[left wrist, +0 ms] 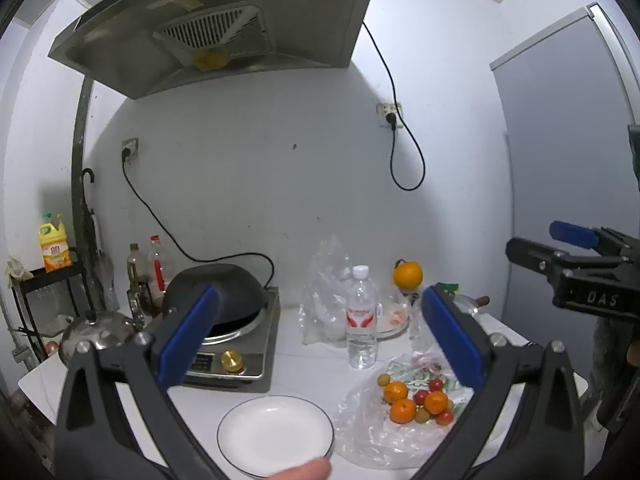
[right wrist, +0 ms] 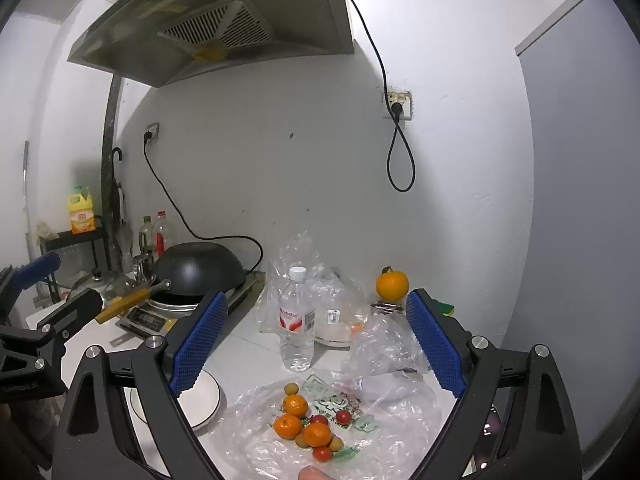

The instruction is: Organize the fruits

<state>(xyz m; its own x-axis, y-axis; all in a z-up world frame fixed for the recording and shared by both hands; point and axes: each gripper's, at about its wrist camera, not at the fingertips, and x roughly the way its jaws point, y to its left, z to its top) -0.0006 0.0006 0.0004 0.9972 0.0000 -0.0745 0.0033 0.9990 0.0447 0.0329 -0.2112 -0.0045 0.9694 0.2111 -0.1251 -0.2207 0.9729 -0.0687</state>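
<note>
Step in hand: the start of the sorting, as I judge it; nothing is gripped and the white plate (left wrist: 275, 434) lies bare on the desk (left wrist: 312, 364).
Fruit: three small oranges (right wrist: 295, 420), a few red tomatoes (right wrist: 343, 415) and some small yellow-green fruits (right wrist: 291, 389) lie in a loose heap on an opened clear plastic bag (right wrist: 256, 440), just right of the plate.
Lone orange: a larger one (left wrist: 407, 275) stands apart at the back, near the wall, perched on something I cannot make out.
Left gripper (left wrist: 316, 336): fingers spread wide, empty, held level above the plate and the near edge of the bag.
Right gripper (right wrist: 316, 344): fingers spread wide, empty, tipped slightly down over the fruit heap.
Next move, my guess: bring the right gripper down on one small orange, close gently, carry it left to the plate.
What that calls for: picking a fruit at the heap's edge, since they touch one another; keeping the finger pads off the slippery film, which may lift with the fruit.
In the way: a water bottle (right wrist: 297, 320) stands just behind the heap.
Hidden: the plate's right rim in the left view sits against the bag; in the right view a finger covers much of the plate.
Cut off: a fingertip of the person (left wrist: 304, 472) shows at the bottom edge.
Hard to tell: what lies in the crumpled bags (left wrist: 326, 292) behind the bottle.
</note>
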